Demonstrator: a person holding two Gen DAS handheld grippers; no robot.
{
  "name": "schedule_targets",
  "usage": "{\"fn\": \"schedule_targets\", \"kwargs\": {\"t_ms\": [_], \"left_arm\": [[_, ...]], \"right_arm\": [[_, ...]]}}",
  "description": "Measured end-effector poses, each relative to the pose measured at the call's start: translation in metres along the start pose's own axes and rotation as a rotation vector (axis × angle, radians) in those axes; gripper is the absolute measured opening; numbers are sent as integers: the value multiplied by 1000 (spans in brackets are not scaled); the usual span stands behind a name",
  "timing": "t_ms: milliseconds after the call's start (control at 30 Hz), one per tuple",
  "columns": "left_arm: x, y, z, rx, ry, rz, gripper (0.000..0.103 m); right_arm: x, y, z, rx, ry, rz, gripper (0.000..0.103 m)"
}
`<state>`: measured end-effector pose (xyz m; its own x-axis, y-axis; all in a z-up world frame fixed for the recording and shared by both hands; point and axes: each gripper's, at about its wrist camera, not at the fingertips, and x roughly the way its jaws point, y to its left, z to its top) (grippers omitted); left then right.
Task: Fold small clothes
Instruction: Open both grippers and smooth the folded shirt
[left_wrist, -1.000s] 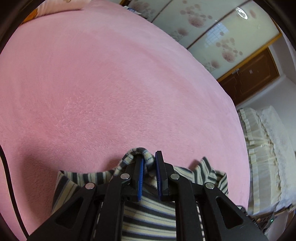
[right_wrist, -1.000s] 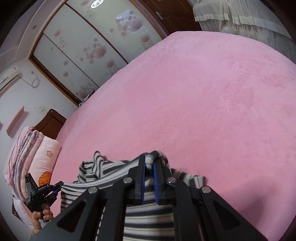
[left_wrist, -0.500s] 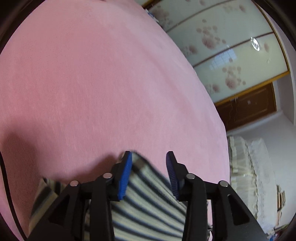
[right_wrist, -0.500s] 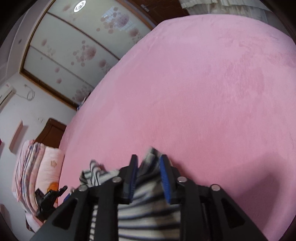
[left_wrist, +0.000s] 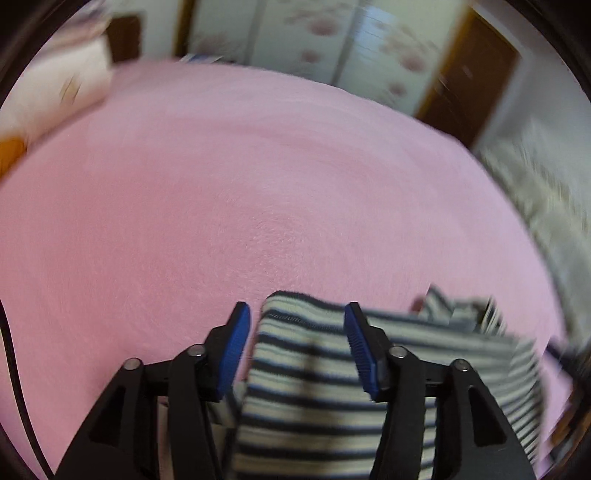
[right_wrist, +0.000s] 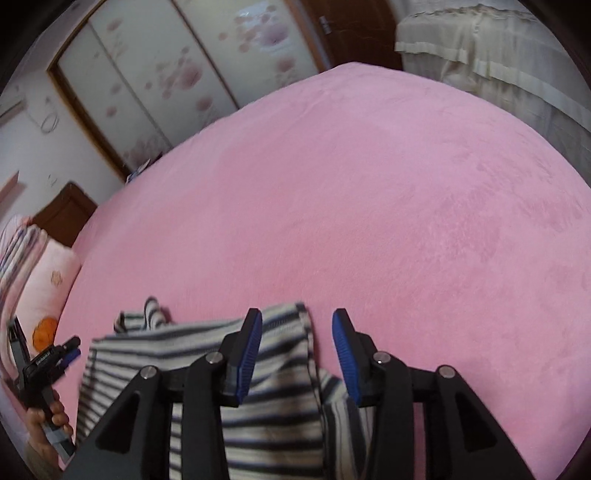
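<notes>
A small garment with dark and cream stripes (left_wrist: 317, 373) lies flat on the pink bed cover (left_wrist: 258, 192). My left gripper (left_wrist: 297, 314) is open above its far left corner, the cloth lying loose between the blue pads (left_wrist: 232, 350). In the right wrist view the same garment (right_wrist: 258, 387) lies under my right gripper (right_wrist: 297, 319), which is open over its far right corner. The left gripper also shows at the left edge of the right wrist view (right_wrist: 55, 362), held in a hand. The left wrist view is blurred.
Pink pillows and folded bedding (right_wrist: 40, 273) lie at the bed's left. A flowered sliding wardrobe (right_wrist: 166, 74), a brown door (left_wrist: 469, 74) and a cream draped piece of furniture (right_wrist: 498, 51) stand beyond the bed.
Both grippers were shut on the garment's far corners a second ago. They have opened wide and let go, and the garment now lies on the bed. Both cameras have tilted up.
</notes>
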<state>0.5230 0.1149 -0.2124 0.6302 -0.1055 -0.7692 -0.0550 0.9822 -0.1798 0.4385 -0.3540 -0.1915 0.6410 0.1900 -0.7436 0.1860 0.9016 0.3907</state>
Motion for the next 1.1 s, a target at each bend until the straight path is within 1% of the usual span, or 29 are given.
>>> {"fn": "schedule_targets", "kwargs": {"t_ms": [33,100,167,233,333,433,467,500,533,567,600,667,733,800,900,933,1000,1067,1100], "left_arm": [[0,1,-3,29,6,9,56],[7,6,-2,30,32,19,56],[17,19,-1,-10,68,2,56],[25,30,-5,-47,103,-33,56],[38,36,-6,-81,122,-74,56],[50,33,-3,-87,130,-90,56],[53,30,-3,-81,130,-90,56],[55,27,-1,-72,127,-86,52],[55,27,0,-59,113,-66,43],[56,21,2,-34,106,-20,15],[55,25,-1,-18,105,3,7],[53,15,-3,20,78,58,7],[51,6,-3,46,48,96,6],[50,4,-3,41,27,121,6],[48,8,-2,25,18,153,6],[48,9,-2,26,11,168,6],[44,10,0,21,-5,206,6],[40,9,-1,-2,-9,240,6],[33,15,-5,-29,-5,228,7]], "right_arm": [[3,-3,1,9,15,14,40],[12,-4,3,31,43,40,40],[22,-6,4,42,69,58,40],[27,-6,-1,25,80,43,40],[38,-1,-5,-8,102,38,40],[46,4,-7,-36,100,44,40],[46,6,-8,-48,95,40,34],[47,9,-9,-69,94,34,28],[48,12,-9,-93,94,26,12],[47,16,-10,-114,85,9,8],[42,20,-10,-141,62,-12,8],[35,26,-11,-178,8,-64,6],[32,25,-10,-175,-13,-84,5],[34,22,-8,-169,-13,-101,5],[42,22,-8,-165,19,-110,6],[44,23,-7,-166,33,-111,7],[36,21,-5,-143,48,-103,14],[21,24,-4,-126,20,-92,24],[13,25,-4,-129,4,-97,24]]}}
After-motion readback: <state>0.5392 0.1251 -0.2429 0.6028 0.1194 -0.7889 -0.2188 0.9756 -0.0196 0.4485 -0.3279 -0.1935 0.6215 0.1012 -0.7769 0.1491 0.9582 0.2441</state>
